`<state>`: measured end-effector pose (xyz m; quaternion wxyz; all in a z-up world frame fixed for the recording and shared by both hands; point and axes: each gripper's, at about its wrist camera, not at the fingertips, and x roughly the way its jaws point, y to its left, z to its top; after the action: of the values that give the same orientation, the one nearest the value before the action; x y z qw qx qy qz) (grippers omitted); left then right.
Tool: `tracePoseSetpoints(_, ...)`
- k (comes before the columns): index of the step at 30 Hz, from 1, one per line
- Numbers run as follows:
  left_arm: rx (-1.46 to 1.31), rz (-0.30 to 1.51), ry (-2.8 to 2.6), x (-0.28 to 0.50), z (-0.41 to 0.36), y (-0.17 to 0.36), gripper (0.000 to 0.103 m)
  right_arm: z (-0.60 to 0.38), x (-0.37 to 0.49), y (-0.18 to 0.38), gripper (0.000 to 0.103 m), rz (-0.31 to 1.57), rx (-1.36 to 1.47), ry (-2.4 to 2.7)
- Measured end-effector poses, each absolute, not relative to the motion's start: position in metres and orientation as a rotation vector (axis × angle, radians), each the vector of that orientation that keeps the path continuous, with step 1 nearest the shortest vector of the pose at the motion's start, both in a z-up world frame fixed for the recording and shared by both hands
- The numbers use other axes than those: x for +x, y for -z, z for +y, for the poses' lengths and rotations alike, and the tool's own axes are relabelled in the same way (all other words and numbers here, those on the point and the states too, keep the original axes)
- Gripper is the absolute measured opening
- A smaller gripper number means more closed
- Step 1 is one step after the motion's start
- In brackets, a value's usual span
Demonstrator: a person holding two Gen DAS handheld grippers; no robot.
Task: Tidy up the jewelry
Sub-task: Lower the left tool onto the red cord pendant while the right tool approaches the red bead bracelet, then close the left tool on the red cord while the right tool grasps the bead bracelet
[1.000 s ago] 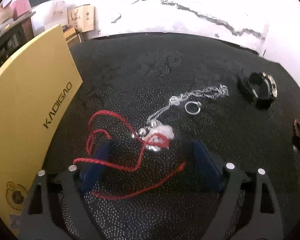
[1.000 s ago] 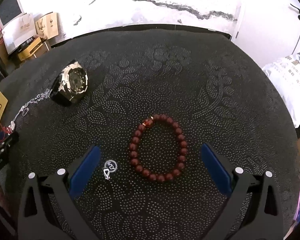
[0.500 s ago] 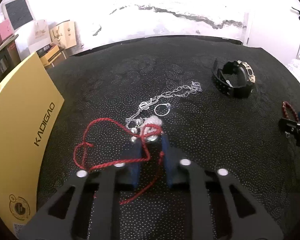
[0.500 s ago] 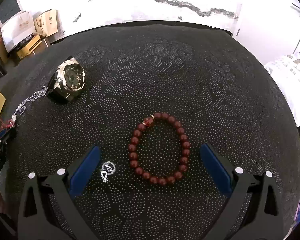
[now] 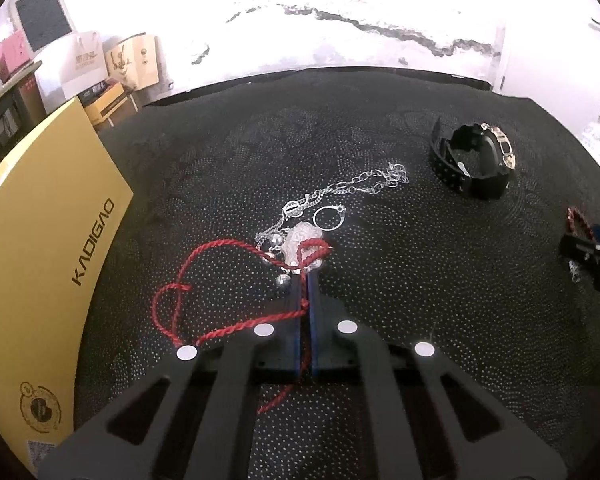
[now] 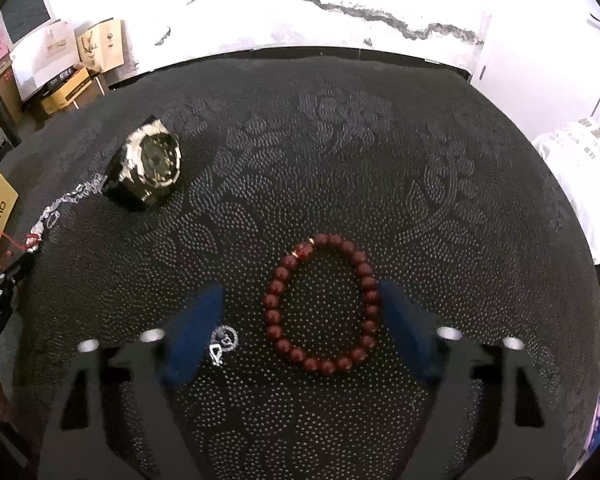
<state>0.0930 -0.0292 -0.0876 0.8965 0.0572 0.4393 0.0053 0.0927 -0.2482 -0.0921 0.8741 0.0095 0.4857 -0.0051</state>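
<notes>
In the left wrist view my left gripper is shut on the red cord of a necklace with a clear pendant. A silver chain and a silver ring lie just beyond it. In the right wrist view my right gripper is open, its blue pads either side of a dark red bead bracelet. A small silver charm lies by the left pad. A black and gold watch sits at the far left.
A yellow KADIGAO box stands along the left of the black patterned cloth. The watch also shows in the left wrist view, far right. Cardboard boxes stand beyond the table's back edge.
My left gripper has closed from wide open onto the red cord near the pendant. My right gripper has moved forward so its pads now flank the bead bracelet.
</notes>
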Motion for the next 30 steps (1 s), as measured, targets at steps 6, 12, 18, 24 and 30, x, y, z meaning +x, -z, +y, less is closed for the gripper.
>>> tracePoseSetpoints(6, 0.128, 0.899, -0.013, 0.091, -0.03, 0.089, 0.002, -0.25, 0.091, 0.092, 0.072, 1.004, 0.022, 0.009)
tracePoseSetpoints(12, 0.122, 0.898, -0.017, 0.089, -0.031, 0.09, 0.002, -0.246, 0.091, 0.089, 0.023, 0.993, 0.024, 0.013)
tracePoseSetpoints(18, 0.092, 0.915, -0.017, 0.09, -0.027, 0.086, 0.002, -0.246, 0.089, 0.087, 0.015, 0.992, 0.038, 0.008)
tracePoseSetpoints(24, 0.079, 0.878, 0.014, 0.084, -0.03, 0.059, 0.002, -0.243, 0.078, 0.063, 0.015, 0.941, 0.061, -0.006)
tracePoseSetpoints(30, 0.076, 0.851, 0.055, 0.07, -0.032, 0.015, 0.002, -0.237, 0.06, 0.011, 0.015, 0.868, 0.071, -0.045)
